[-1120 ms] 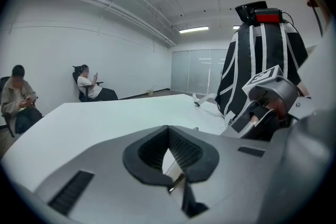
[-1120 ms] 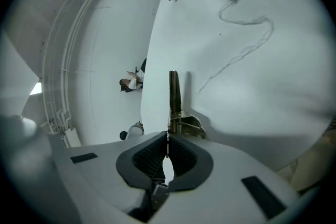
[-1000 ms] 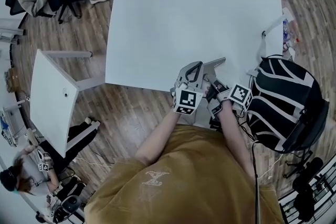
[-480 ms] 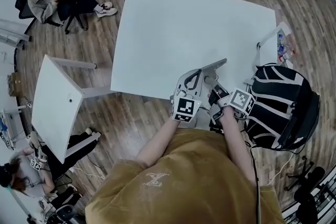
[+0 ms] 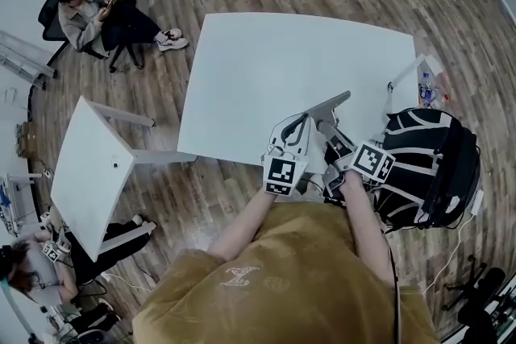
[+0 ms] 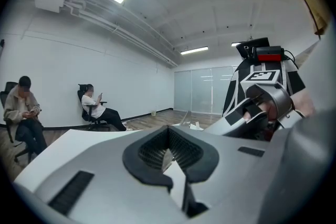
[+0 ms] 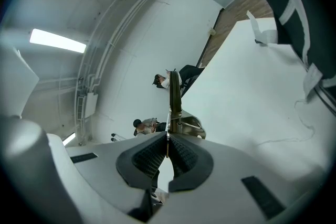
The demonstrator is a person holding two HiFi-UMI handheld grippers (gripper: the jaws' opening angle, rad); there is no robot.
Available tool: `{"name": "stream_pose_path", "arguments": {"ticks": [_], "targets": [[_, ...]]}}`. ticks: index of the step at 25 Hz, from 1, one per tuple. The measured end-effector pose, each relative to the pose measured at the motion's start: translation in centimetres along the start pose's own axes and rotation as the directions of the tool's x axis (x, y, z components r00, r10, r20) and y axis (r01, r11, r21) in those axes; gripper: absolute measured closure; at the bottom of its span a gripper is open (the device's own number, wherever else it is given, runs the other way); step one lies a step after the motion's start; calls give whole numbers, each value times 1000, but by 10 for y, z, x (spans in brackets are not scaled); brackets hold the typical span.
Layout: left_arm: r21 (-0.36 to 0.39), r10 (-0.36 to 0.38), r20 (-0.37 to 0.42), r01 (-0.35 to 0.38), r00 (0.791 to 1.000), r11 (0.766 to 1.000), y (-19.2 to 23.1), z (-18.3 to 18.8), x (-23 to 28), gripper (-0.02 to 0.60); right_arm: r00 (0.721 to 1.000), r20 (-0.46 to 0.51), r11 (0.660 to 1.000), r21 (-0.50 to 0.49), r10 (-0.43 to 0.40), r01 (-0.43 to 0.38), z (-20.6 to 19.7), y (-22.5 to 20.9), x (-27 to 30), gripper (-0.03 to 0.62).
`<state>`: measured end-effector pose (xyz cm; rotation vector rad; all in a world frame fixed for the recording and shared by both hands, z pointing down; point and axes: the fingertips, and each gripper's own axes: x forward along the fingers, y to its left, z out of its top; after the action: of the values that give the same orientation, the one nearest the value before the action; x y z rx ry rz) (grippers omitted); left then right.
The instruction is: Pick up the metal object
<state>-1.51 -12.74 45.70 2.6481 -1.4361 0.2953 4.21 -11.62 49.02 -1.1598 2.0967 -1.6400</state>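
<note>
Pads (image 7: pixel 143 157) of the right gripper (image 7: pixel 167 147), black and ribbed, are clamped on the metal object (image 7: pixel 175 96), a thin flat strip seen edge-on, with a shiny bent bracket at its base. The left gripper (image 6: pixel 169 159) is held just beside it, its pads together with nothing made out between them. The strip is seen slanting over the near edge of the smooth white table (image 5: pixel 266 68). The grasp is judged done. Whether the strip is fully lifted clear cannot be told.

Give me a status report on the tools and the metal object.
Left tool shut, empty. Right tool shut on metal object, at white table's near edge. Backpack close at right.
</note>
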Motion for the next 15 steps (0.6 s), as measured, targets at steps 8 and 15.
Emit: {"name": "stream_pose_path", "arguments": {"ticks": [8, 15], "targets": [[12, 13, 63, -14, 998, 1000, 5, 29, -3, 575, 998, 45, 980, -196, 48, -39, 19, 38, -4, 582], [29, 8, 90, -10, 996, 1000, -2, 41, -8, 575, 994, 89, 939, -344, 66, -31, 32, 61, -13, 582]]}}
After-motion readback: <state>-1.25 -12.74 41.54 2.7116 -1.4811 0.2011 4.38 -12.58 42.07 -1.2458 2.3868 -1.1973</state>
